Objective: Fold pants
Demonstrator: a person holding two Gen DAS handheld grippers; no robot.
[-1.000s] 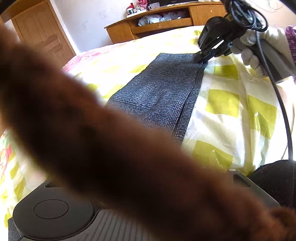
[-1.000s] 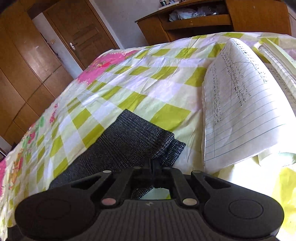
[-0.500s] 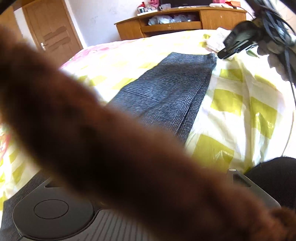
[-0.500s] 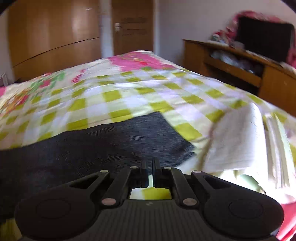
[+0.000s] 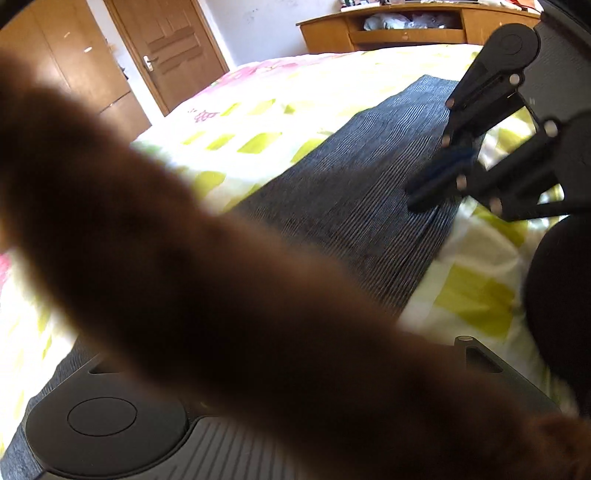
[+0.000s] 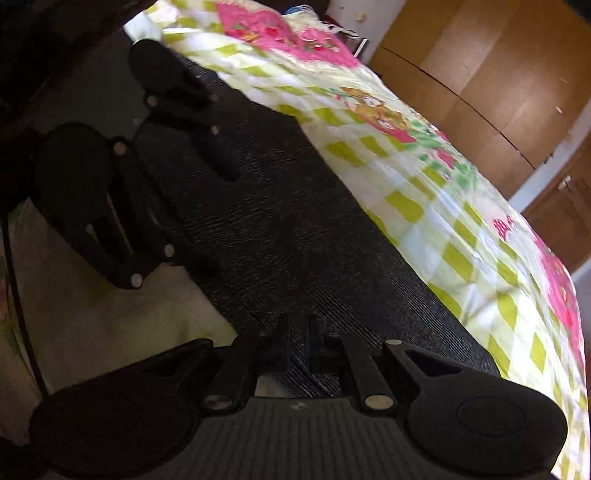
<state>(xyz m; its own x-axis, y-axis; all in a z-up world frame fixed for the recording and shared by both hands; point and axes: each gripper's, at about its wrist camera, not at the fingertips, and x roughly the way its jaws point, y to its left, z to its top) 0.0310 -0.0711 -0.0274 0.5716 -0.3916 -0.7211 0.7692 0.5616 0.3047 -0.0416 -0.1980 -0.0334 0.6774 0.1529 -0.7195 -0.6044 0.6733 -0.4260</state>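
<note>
Dark grey pants (image 5: 354,192) lie flat as a long strip on a yellow-green checked bedspread (image 5: 258,110); they also show in the right wrist view (image 6: 280,236). My right gripper (image 6: 297,339) hovers low over the pants, its fingers close together with a narrow gap and nothing between them. It shows in the left wrist view (image 5: 428,184) above the pants' right edge. My left gripper (image 6: 214,206) is seen from the right wrist view with its fingers spread over the pants. In its own view a blurred brown fuzzy strand (image 5: 221,295) hides its fingers.
A wooden cabinet with cluttered shelves (image 5: 406,26) stands beyond the bed. Wooden wardrobe doors (image 6: 480,74) and a door (image 5: 173,59) line the wall. A dark-clothed part of the person (image 5: 561,295) is at the bed's right edge.
My right gripper left the far end of the pants and swung round, now low over the pants' middle, facing toward my left gripper. The pants lie as before.
</note>
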